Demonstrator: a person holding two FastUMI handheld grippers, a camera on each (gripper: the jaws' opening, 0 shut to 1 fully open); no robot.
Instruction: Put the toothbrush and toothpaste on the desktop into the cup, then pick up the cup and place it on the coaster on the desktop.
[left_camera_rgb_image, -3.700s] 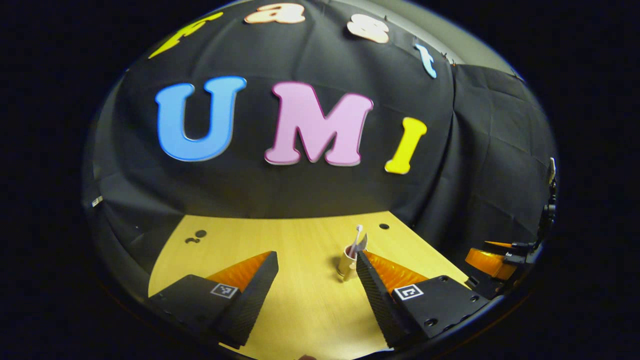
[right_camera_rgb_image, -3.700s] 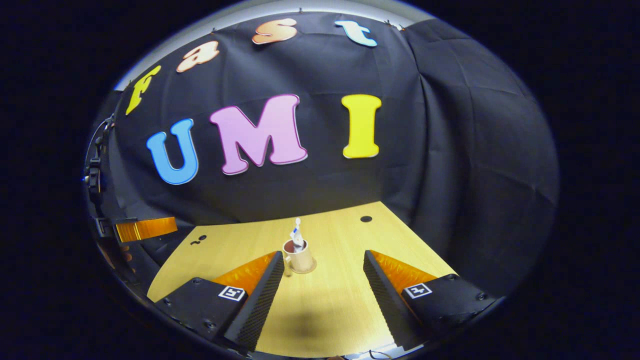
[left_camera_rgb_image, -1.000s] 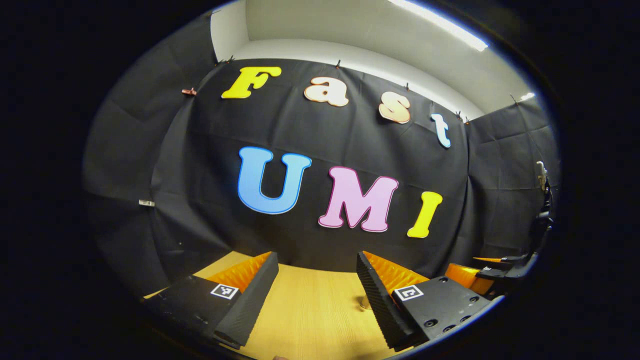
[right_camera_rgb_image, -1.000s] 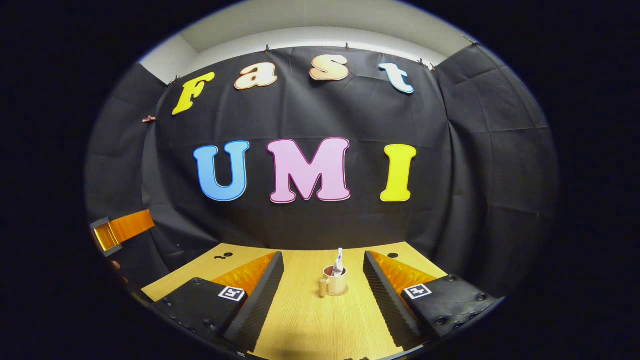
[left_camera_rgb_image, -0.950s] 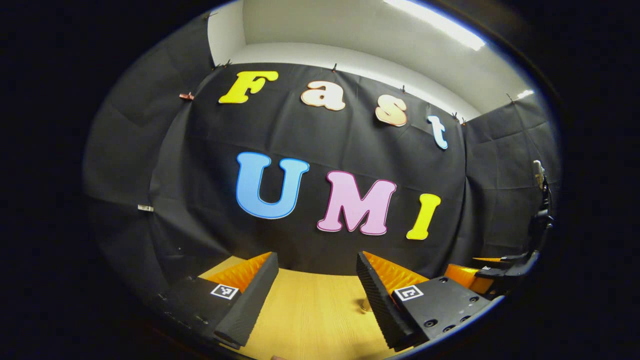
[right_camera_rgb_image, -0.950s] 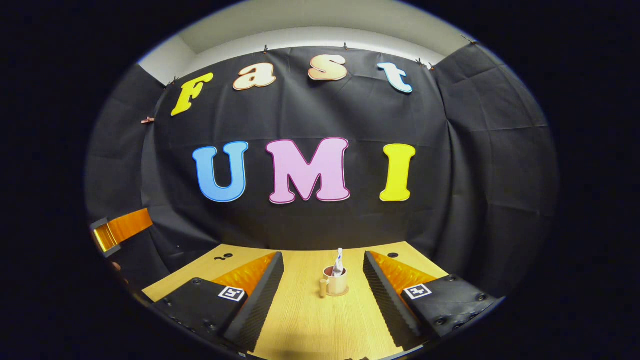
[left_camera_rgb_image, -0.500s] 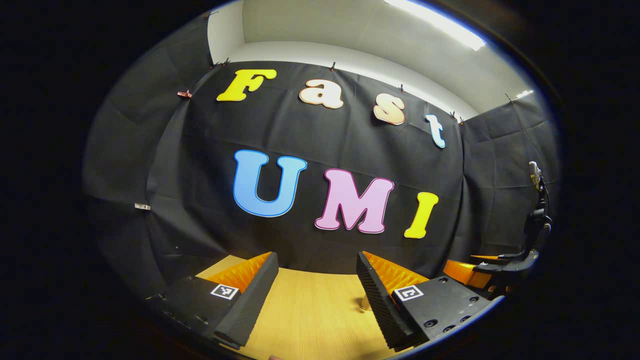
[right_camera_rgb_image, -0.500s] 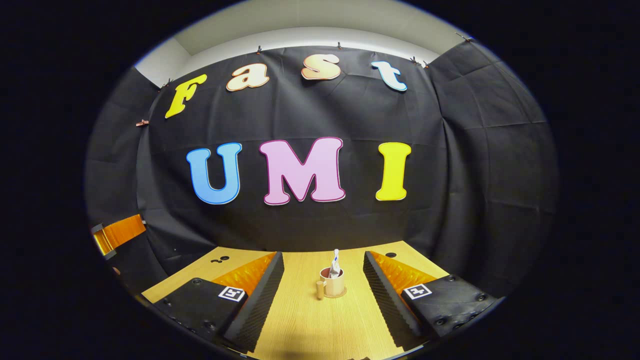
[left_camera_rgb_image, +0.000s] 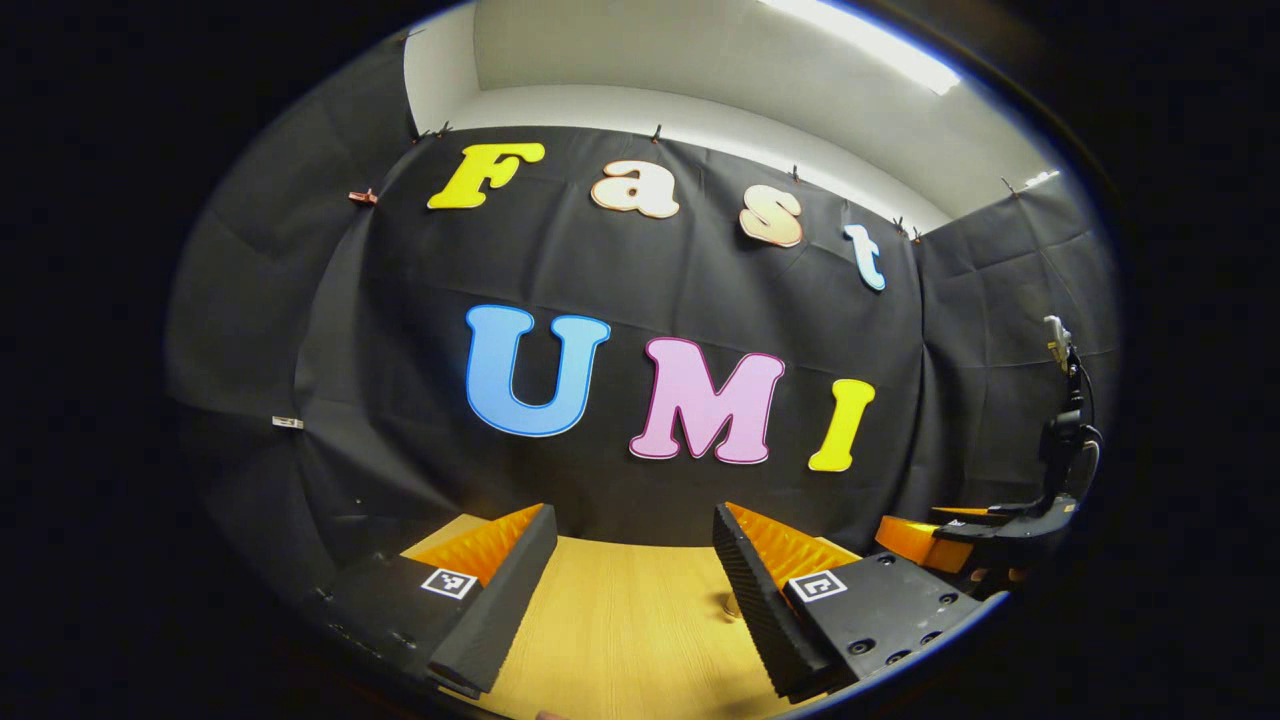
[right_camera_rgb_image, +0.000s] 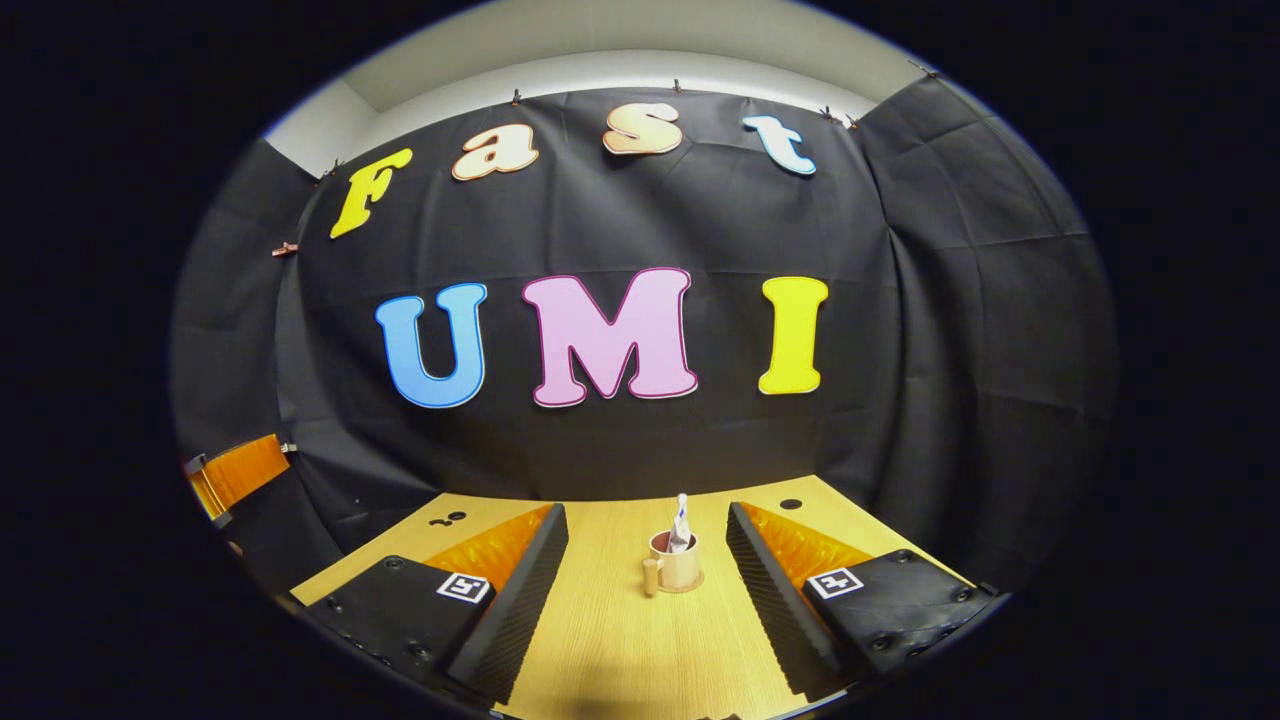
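Judging task done: cup (right_camera_rgb_image: 676, 565) w/ toothpaste (right_camera_rgb_image: 680, 530) sits on coaster (right_camera_rgb_image: 688, 587), so back left gripper (left_camera_rgb_image: 632, 560) & right gripper (right_camera_rgb_image: 647, 560) off level, jaws wide, empty.

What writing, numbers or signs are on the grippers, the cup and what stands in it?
Square marker on the left gripper: coded pattern, no words.
Square marker on the right gripper: the same.
Toothpaste tube: print too small to read.
Cup: none visible.
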